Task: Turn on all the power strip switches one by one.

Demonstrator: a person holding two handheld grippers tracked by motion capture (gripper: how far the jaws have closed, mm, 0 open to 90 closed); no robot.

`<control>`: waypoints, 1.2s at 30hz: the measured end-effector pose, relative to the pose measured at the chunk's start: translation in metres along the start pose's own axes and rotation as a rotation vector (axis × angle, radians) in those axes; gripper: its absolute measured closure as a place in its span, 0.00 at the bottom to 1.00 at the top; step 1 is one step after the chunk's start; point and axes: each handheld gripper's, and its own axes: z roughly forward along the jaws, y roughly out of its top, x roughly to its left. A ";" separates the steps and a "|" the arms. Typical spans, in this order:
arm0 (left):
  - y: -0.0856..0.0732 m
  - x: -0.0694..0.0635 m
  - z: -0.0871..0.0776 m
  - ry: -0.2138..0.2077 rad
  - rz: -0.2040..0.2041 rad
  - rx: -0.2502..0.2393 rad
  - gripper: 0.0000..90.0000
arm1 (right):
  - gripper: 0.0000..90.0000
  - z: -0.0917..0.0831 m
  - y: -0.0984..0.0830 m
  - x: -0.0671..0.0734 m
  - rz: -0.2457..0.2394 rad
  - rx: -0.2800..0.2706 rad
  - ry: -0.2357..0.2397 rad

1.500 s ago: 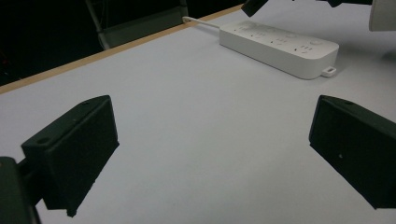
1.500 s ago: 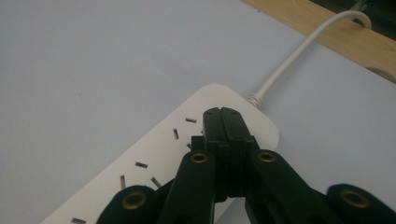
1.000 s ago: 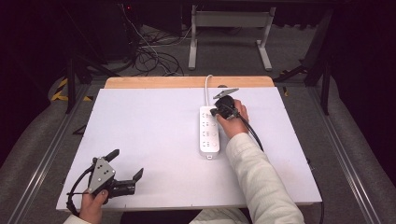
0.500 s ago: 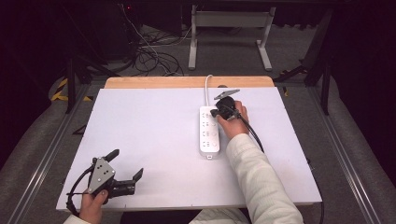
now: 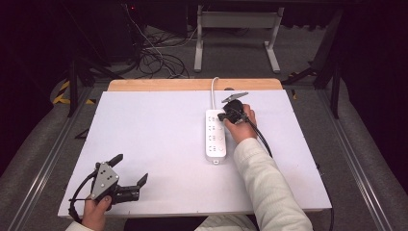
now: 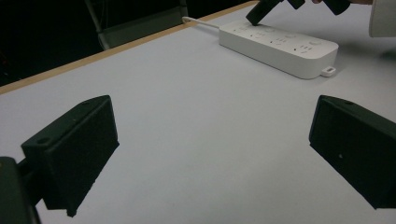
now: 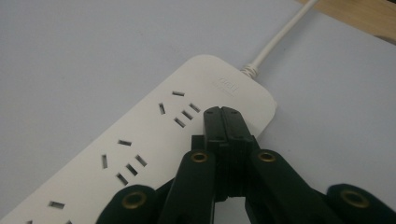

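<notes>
A white power strip [image 5: 215,134] lies lengthwise on the white table [image 5: 159,130], its white cable [image 5: 213,86] running off the far edge. My right gripper [image 5: 222,116] is shut with nothing between its jaws. In the right gripper view its joined tips [image 7: 222,112] rest on the top of the strip [image 7: 140,140] near the cable end, beside the last socket. My left gripper [image 5: 131,168] sits at the table's near left corner, open and holding nothing. The left gripper view shows its jaws wide apart [image 6: 210,154] over bare table, with the strip [image 6: 280,44] far off.
A wooden strip [image 5: 192,84] borders the table's far edge. Beyond it on the floor are tangled cables [image 5: 159,57] and a grey metal stand [image 5: 235,29]. Metal rails [image 5: 43,159] run along both sides of the table.
</notes>
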 end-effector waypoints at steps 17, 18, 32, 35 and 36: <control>0.000 0.000 0.000 -0.001 0.005 0.003 0.02 | 1.00 0.006 0.006 0.016 -0.090 0.017 -0.070; 0.000 -0.001 0.000 -0.004 0.007 0.003 0.02 | 1.00 0.007 0.008 0.018 -0.094 0.023 -0.084; 0.000 0.000 -0.001 -0.003 0.002 -0.002 0.02 | 1.00 0.005 0.006 0.012 -0.040 0.008 -0.055; 0.000 0.000 0.000 -0.003 0.001 0.000 0.02 | 0.94 -0.010 0.010 0.013 -0.039 -0.054 -0.046; 0.000 0.000 0.000 -0.001 -0.003 0.000 0.02 | 0.89 -0.017 0.011 0.013 -0.022 -0.097 -0.030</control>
